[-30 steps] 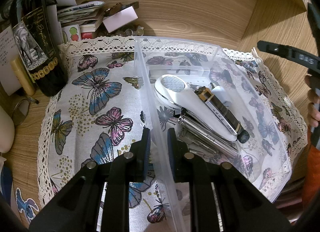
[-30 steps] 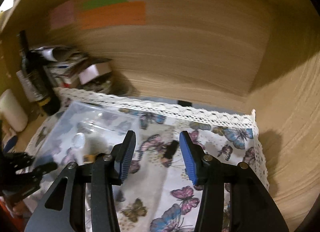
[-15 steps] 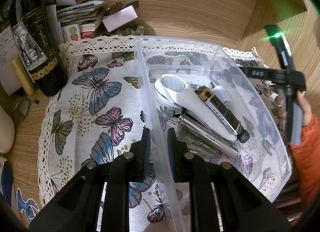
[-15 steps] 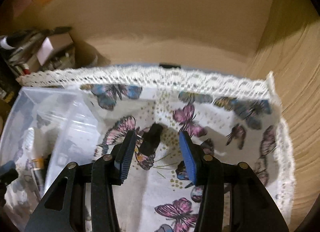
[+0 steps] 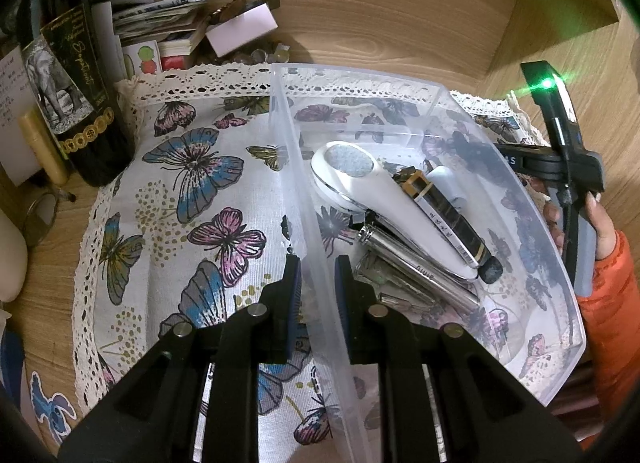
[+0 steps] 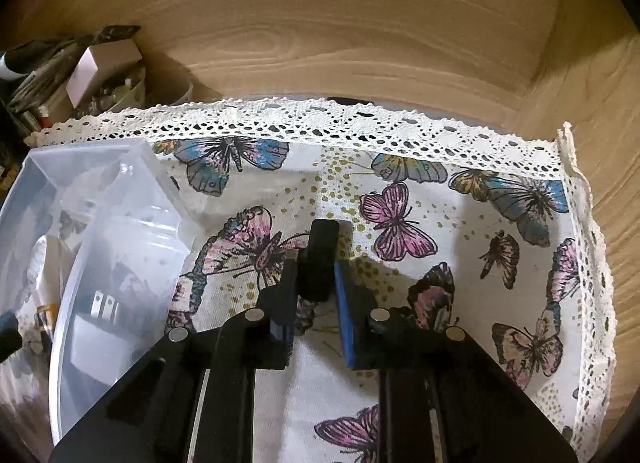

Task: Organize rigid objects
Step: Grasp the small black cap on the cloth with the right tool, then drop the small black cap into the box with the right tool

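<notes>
A clear plastic bin [image 5: 556, 247] stands on the butterfly cloth [image 5: 192, 199]. It holds a white handheld device [image 5: 372, 199], a black and gold tube [image 5: 448, 223], a silver tube [image 5: 416, 267] and other small items. My left gripper [image 5: 316, 275] is shut on the bin's left wall [image 5: 308, 231]. My right gripper [image 6: 314, 283] is shut on a small black block [image 6: 320, 259] that rests on the cloth [image 6: 440, 223] just right of the bin [image 6: 120, 247]. The right gripper's body also shows in the left wrist view [image 5: 560, 159].
A dark wine bottle [image 5: 76, 79], stacked papers and a white box [image 5: 244, 27] crowd the back left corner. Wooden walls [image 6: 340, 35] close the back and right. A lace edge [image 6: 320, 123] borders the cloth.
My right gripper moved down to the cloth and closed on the black block. My left gripper kept its hold on the bin wall and did not move.
</notes>
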Demonstrator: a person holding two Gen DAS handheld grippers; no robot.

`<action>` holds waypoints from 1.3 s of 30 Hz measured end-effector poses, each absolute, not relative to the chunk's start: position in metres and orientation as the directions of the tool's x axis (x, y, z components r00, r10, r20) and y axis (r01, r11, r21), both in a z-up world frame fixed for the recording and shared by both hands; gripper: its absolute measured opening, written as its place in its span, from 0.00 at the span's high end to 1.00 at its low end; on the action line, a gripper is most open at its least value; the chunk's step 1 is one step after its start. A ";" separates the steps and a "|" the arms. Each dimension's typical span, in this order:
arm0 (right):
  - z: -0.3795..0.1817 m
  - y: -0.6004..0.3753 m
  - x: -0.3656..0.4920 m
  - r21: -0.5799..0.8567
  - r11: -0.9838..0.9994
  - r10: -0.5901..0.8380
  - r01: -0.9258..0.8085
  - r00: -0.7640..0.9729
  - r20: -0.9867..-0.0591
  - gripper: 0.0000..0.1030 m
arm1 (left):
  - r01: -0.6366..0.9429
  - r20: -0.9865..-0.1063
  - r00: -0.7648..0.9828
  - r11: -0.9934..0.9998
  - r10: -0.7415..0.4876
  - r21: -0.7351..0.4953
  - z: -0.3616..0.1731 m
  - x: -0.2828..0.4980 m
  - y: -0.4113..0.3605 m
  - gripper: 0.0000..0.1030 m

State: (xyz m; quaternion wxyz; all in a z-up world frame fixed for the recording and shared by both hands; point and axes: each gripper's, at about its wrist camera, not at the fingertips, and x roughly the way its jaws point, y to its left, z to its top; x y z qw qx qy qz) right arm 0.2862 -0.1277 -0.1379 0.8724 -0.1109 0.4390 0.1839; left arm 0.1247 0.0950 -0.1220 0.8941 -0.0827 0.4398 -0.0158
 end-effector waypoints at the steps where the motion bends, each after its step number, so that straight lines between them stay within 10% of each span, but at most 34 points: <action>1: -0.133 -0.130 0.284 -0.032 0.907 0.227 -0.419 0.553 -0.802 0.84 | -0.046 -0.784 0.612 0.986 -0.101 -0.162 -0.122 0.125 0.095 0.85; 22: -0.038 -0.112 0.186 -0.051 0.830 0.403 -0.555 0.661 -0.633 0.84 | -0.053 -0.786 0.612 0.986 -0.092 -0.156 -0.123 0.125 0.096 0.85; 39: -0.079 -0.057 0.166 -0.087 0.735 0.410 -0.672 0.544 -0.732 0.84 | -0.049 -0.782 0.617 0.987 -0.090 -0.153 -0.123 0.125 0.095 0.85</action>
